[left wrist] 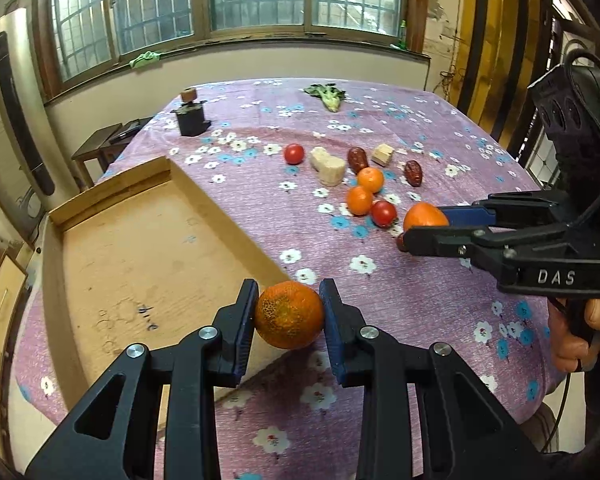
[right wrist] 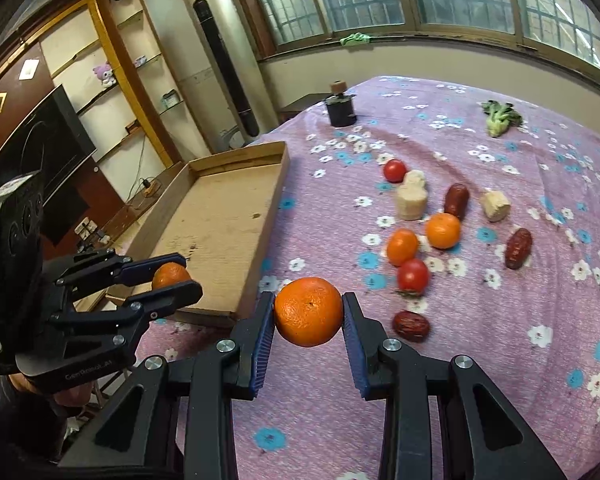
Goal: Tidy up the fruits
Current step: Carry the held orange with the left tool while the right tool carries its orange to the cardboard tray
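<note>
**Desk:** What did the left tool (left wrist: 289, 312) have?

**Photographer:** It was clenched on a speckled orange (left wrist: 289, 315), both blue pads pressed to the fruit's sides. In the left wrist view the fruit sat over the near corner of the cardboard tray (left wrist: 140, 248), above the rim. From the right wrist view the same left tool (right wrist: 176, 278) reached over the tray's (right wrist: 220, 216) near end.

**Desk:** And the right tool?

**Photographer:** The right tool (right wrist: 308, 314) gripped a second, smoother orange (right wrist: 309, 312) between its pads, above the flowered purple cloth on the counter (right wrist: 500, 360), just right of the tray's long edge. The left camera showed the right tool (left wrist: 432, 224) side-on with that orange (left wrist: 425, 216) at its tips.

**Desk:** What remained on the cloth?

**Photographer:** Two small oranges (right wrist: 443, 231) (right wrist: 402, 246) lay close together, a tomato (right wrist: 413, 276) just in front of them and another tomato (right wrist: 394, 170) farther back. Three red dates were scattered: one (right wrist: 411, 325) near the right tool, one (right wrist: 457, 201) behind the small oranges, one (right wrist: 518, 249) off to the right. Pale chunks (right wrist: 411, 200) (right wrist: 495, 205) lay among them; what they were could not be told. A green vegetable (right wrist: 499, 117) lay at the far side, well apart, and a dark cylindrical object (right wrist: 341, 110) stood beyond the tray.
</note>
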Demonstrator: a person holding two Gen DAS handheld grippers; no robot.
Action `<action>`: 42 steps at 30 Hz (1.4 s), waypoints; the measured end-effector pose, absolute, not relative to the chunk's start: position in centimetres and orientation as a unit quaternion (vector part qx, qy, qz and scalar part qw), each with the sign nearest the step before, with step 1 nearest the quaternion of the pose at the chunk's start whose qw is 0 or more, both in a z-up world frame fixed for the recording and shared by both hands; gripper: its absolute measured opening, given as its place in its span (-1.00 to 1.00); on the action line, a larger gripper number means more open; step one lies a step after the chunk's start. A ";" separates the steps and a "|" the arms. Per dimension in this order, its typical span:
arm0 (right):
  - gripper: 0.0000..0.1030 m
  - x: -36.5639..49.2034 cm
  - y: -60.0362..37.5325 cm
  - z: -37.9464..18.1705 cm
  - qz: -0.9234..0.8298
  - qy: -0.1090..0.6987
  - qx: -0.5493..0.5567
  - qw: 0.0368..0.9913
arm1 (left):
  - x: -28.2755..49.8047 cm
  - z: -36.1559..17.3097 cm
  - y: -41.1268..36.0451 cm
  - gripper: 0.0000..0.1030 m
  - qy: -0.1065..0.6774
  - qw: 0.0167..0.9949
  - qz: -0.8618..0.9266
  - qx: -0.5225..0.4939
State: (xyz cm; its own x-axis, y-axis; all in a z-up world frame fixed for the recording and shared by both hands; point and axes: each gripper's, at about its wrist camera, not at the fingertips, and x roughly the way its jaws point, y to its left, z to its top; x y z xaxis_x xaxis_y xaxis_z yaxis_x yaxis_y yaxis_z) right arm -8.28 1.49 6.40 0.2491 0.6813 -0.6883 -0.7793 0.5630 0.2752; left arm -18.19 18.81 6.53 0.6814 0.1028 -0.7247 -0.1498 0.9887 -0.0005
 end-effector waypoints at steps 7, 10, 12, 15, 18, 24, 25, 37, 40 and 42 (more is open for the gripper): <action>-0.35 -9.5 4.5 6.7 0.489 0.397 -0.078 0.773 | -19.2 6.4 20.6 -0.44 0.394 0.914 0.089 -0.038; -0.35 -9.9 5.9 6.7 0.499 0.396 -0.086 0.766 | -19.8 6.3 21.7 -0.44 0.394 0.913 0.098 -0.044; -0.35 -10.0 6.9 6.5 0.508 0.397 -0.092 0.759 | -20.1 6.1 22.5 -0.44 0.396 0.911 0.107 -0.048; -0.35 -10.4 8.7 6.1 0.519 0.401 -0.104 0.748 | -20.7 5.7 23.9 -0.44 0.401 0.907 0.118 -0.056; -0.35 -10.8 10.4 5.5 0.529 0.407 -0.110 0.736 | -21.3 5.1 25.2 -0.44 0.407 0.901 0.131 -0.067; -0.35 -11.6 14.1 3.8 0.543 0.422 -0.136 0.713 | -22.2 3.9 27.3 -0.44 0.423 0.890 0.147 -0.087; -0.35 -11.6 14.8 3.3 0.544 0.427 -0.142 0.709 | -22.2 3.7 27.5 -0.44 0.426 0.888 0.148 -0.090; -0.34 -13.3 18.3 1.0 0.537 0.450 -0.195 0.686 | -22.4 0.9 31.0 -0.43 0.468 0.865 0.154 -0.092; -0.34 -13.8 19.0 1.1 0.544 0.449 -0.190 0.683 | -22.6 0.8 32.5 -0.43 0.469 0.864 0.156 -0.091; -0.34 -14.3 19.7 1.1 0.548 0.447 -0.189 0.681 | -22.5 0.8 33.2 -0.42 0.471 0.864 0.153 -0.086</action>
State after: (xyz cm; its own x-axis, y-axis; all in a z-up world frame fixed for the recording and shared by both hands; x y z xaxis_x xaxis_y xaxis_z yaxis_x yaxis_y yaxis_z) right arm -14.31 19.72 1.10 -0.0013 0.5780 -0.8161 -0.9153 0.3279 0.2337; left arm -22.49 33.25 0.76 0.5093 0.1823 -0.8411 -0.3452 0.9385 -0.0056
